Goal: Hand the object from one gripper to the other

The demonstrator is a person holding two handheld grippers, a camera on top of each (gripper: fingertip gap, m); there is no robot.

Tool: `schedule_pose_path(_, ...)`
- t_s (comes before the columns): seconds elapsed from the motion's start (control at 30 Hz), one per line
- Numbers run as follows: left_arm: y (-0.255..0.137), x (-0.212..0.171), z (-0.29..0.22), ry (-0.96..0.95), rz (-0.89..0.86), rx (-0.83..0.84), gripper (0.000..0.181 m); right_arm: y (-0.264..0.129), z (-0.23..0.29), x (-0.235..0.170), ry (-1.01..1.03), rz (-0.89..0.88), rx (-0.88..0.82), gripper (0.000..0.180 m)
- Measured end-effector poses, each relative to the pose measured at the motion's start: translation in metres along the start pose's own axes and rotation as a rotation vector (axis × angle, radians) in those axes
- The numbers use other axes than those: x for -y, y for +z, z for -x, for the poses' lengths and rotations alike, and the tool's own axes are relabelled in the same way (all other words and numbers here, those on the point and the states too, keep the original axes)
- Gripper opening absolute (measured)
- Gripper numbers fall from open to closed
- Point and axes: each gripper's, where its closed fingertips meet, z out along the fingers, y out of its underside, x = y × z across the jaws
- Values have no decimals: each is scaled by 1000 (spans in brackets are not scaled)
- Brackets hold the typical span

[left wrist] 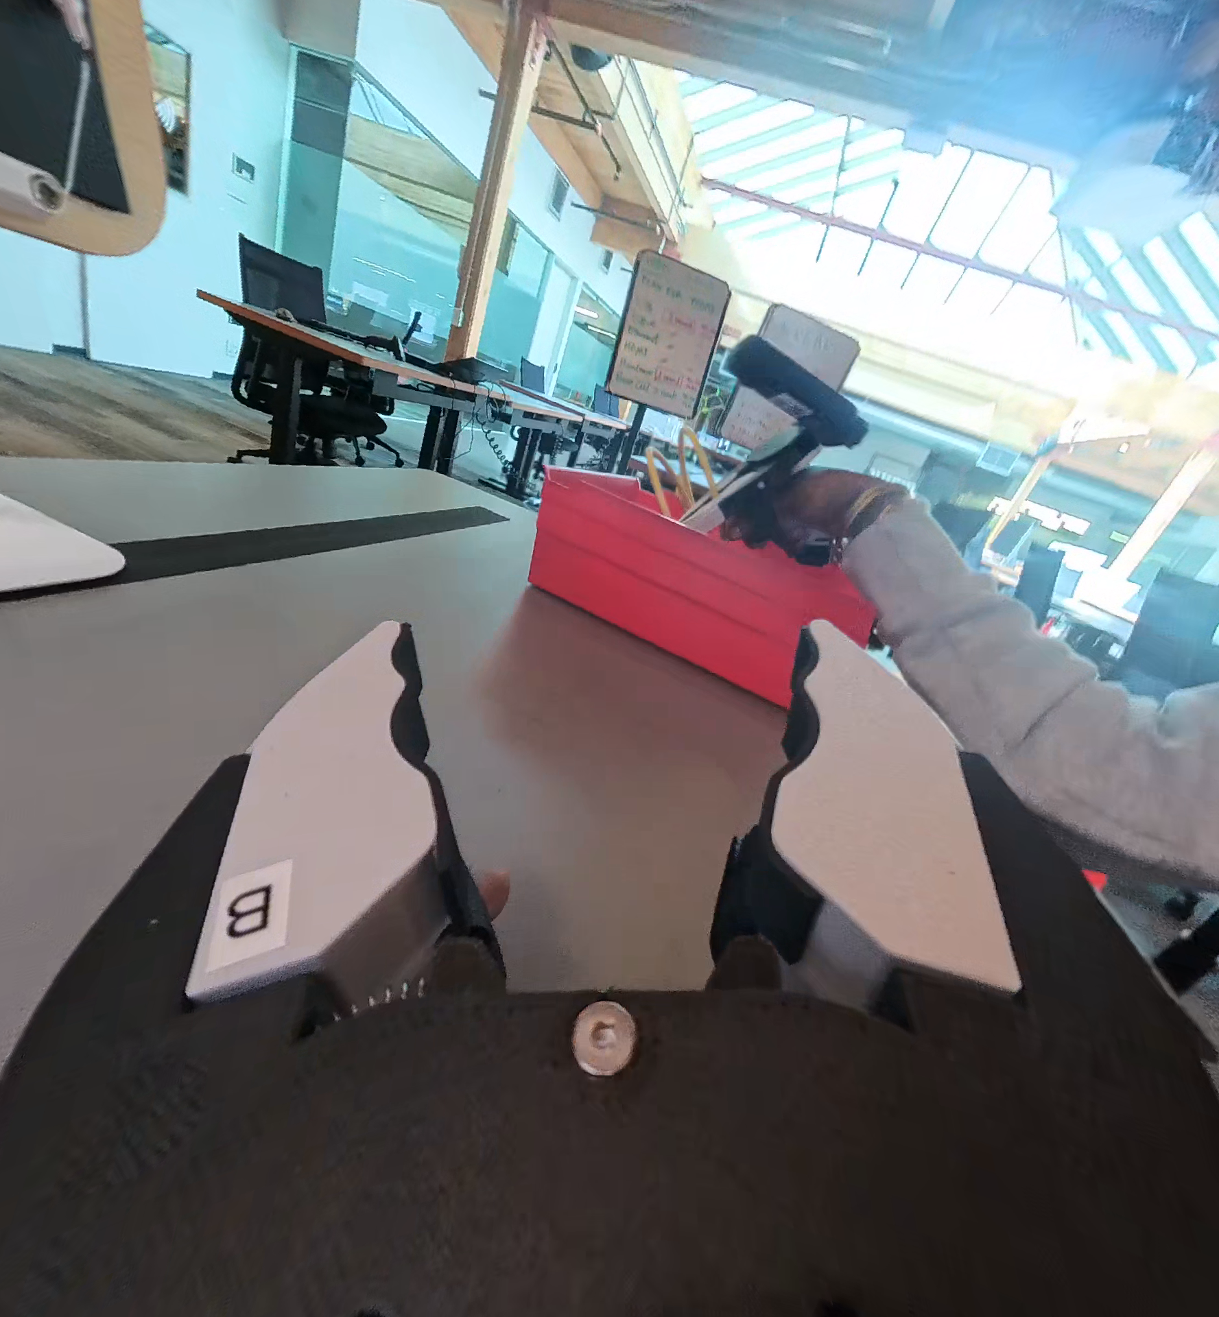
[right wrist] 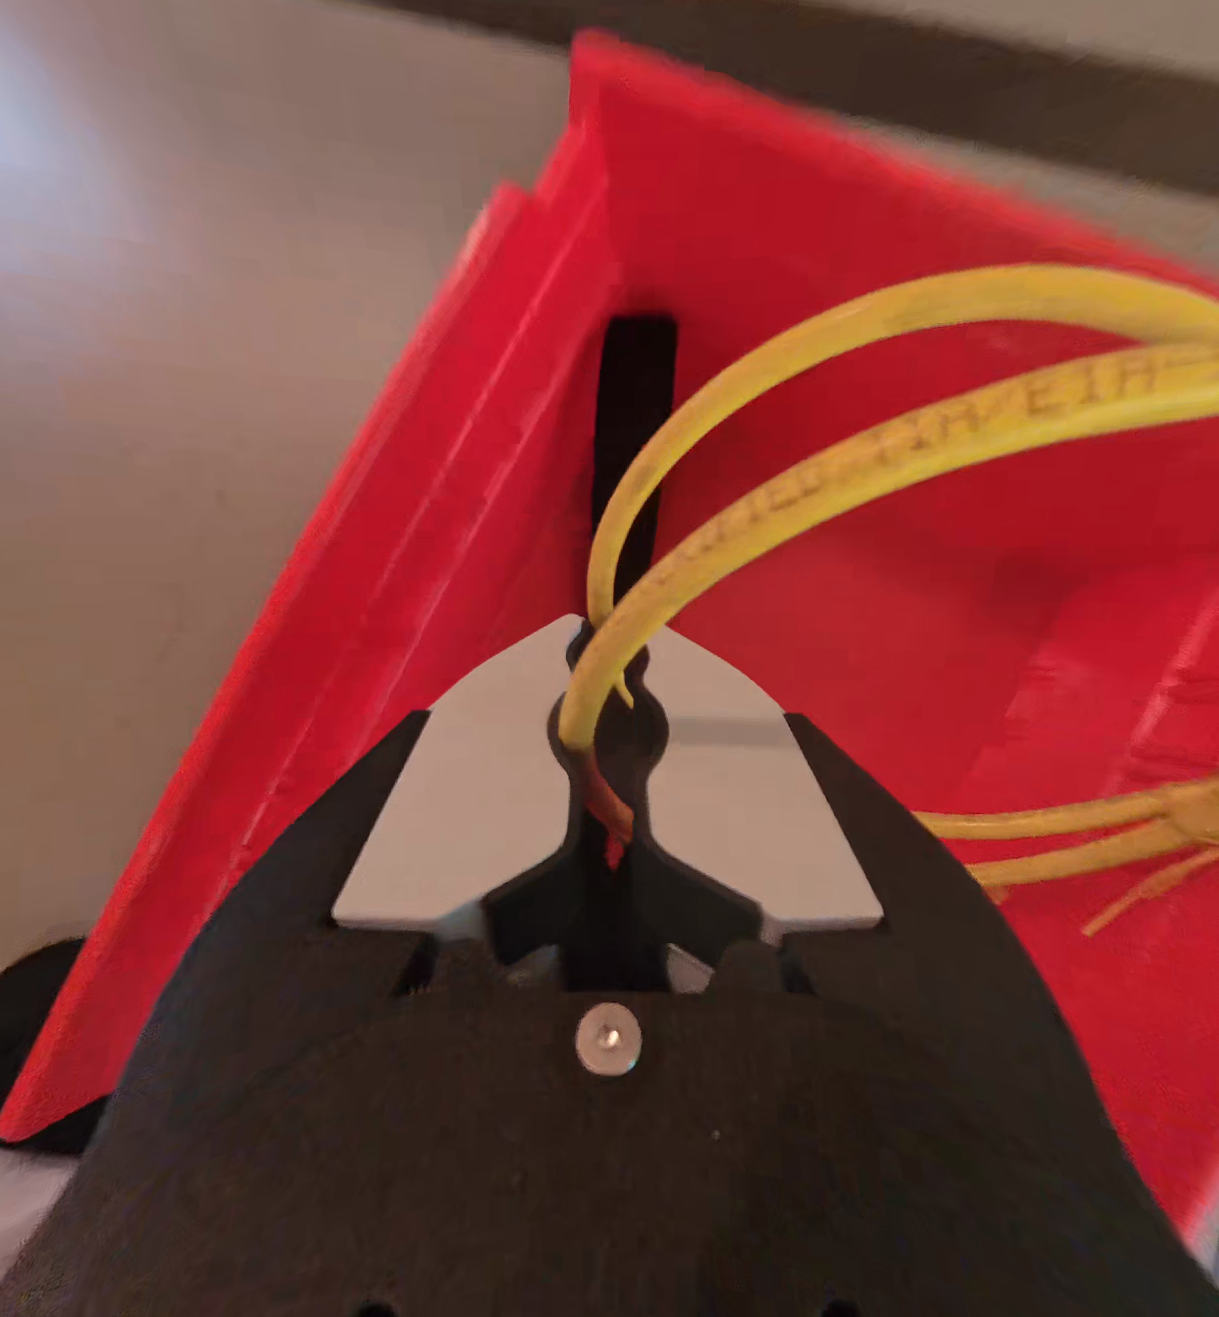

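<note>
Yellow cable (right wrist: 791, 492): one, looped, far end cut off.
Red bin (left wrist: 663, 577): one, on worktop (left wrist: 236, 684).
Right hand-held gripper (right wrist: 610, 684): clamped on cable.
Left hand-held gripper (left wrist: 606, 670): spread, empty.

The left wrist view sits low over the grey table (left wrist: 250, 684), looking forward between its own fingers toward the red bin (left wrist: 663, 570) at about one o'clock, some way off, with an office beyond. The right wrist view looks steeply down into that same red bin (right wrist: 841, 606) from very close, blurred, the bin's corner at twelve o'clock. Both views share the bin and the yellow cable (left wrist: 692, 456) (right wrist: 770, 484) in it.
</note>
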Motion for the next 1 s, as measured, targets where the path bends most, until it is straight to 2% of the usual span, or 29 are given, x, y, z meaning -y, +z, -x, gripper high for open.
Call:
schedule_pose_path(0.13,-1,2,-4,103,-12,5,97,27,2,-28,57,184,53,17)
schedule_pose_path(0.27,-8,9,4,210,-54,62,95,21,14,-14,139,107,151,27)
schedule_pose_path(0.33,-11,13,8,251,-74,94,95,6,14,-2,124,10,128,34)
schedule_pose_path(0.5,-19,18,17,380,-79,173,93,-35,15,26,69,-364,-32,98)
schedule_pose_path(0.53,-19,17,17,397,-76,179,93,-41,18,30,62,-483,-78,100)
schedule_pose_path(0.57,-19,17,16,409,-72,180,93,-47,18,33,84,-627,-145,93)
schedule_pose_path(0.6,-19,16,16,419,-71,183,93,-52,17,31,116,-764,-223,96)
schedule_pose_path(0.63,-18,16,15,432,-72,185,93,-61,14,26,145,-845,-307,109)
schedule_pose_path(0.67,-18,15,14,449,-66,188,92,-73,14,22,153,-882,-387,111)
schedule_pose_path(0.8,-19,13,8,549,-27,192,92,-129,41,10,47,-1193,-590,95)
schedule_pose_path(0.9,-18,17,-2,570,-37,175,90,-141,61,10,-14,-1294,-606,95)
schedule_pose_path(1.0,-15,21,-10,584,-46,157,88,-135,74,20,-54,-1267,-570,100)
